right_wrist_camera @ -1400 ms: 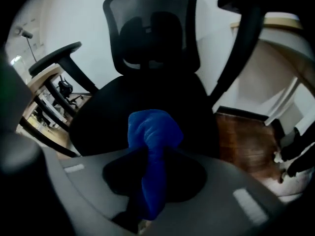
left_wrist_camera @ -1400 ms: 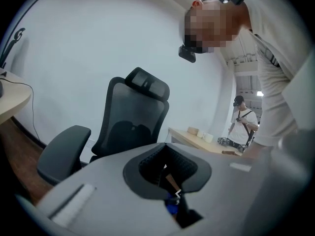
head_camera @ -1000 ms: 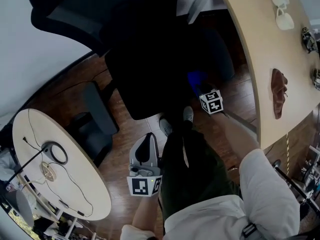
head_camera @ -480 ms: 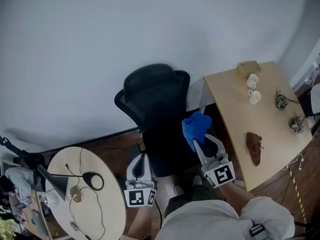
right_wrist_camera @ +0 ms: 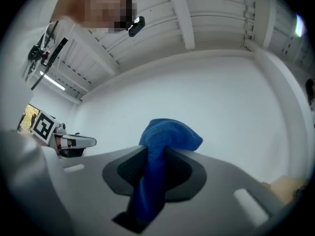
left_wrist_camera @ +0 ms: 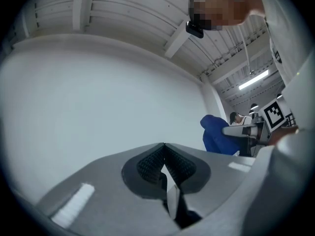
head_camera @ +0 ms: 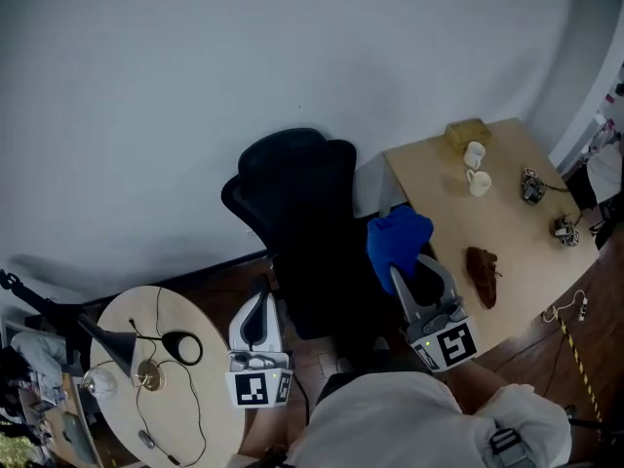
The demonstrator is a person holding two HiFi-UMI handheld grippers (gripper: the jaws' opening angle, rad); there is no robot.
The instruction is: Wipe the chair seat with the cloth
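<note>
While pinching the blue cloth (head_camera: 398, 239) in the clenched right gripper (head_camera: 409, 266) between the black chair (head_camera: 292, 183) and the tabletop (head_camera: 526, 252) edge, holds the left gripper (head_camera: 257, 300) closed on nothing beside the chair.

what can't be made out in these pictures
- Seat: head view, black in shadow, partly behind the cloth and right gripper; both gripper views aim upward, away from it.
- Brown thing on the table: head view, too small to name.
- Gadgets near the table's right edge: head view, too small to identify.
</note>
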